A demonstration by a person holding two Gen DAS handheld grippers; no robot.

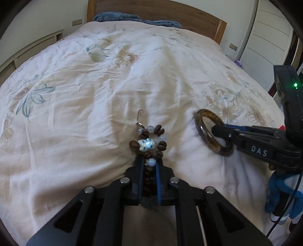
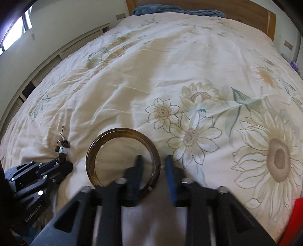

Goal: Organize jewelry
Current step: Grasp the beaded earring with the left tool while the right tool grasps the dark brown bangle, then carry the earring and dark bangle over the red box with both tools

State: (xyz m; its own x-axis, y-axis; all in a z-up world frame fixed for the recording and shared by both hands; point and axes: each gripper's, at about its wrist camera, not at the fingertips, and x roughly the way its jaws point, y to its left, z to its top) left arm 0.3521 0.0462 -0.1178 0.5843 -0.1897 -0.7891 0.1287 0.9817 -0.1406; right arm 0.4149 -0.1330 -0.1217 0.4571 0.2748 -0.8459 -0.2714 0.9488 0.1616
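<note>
Two pieces in hand over the flowered bedspread (image 2: 170,75), neither yet set down anywhere; no tray, box or stand visible in either view, so most of the sorting judged still ahead

Left gripper (image 1: 149,164) held low and pointing up the bed toward the wooden headboard (image 1: 170,13), jaws closed on the beaded bracelet (image 1: 149,143); dark brown beads, pale round ones and a white-and-blue charm bunched just past the tips, a small metal hook (image 1: 139,117) sticking up beyond them, more beads trapped between the fingers

Right gripper (image 2: 153,166) reaching in from the right, roughly level with the bedspread; jaws straddling the rim of the dark amber bangle (image 2: 123,157), one finger inside the ring and one outside, with a gap visible at the outer finger; looked loosely set rather than clamped. Bangle tilted, far edge raised, near edge seemingly against the bedspread

Both pieces near each other, not touching
</note>
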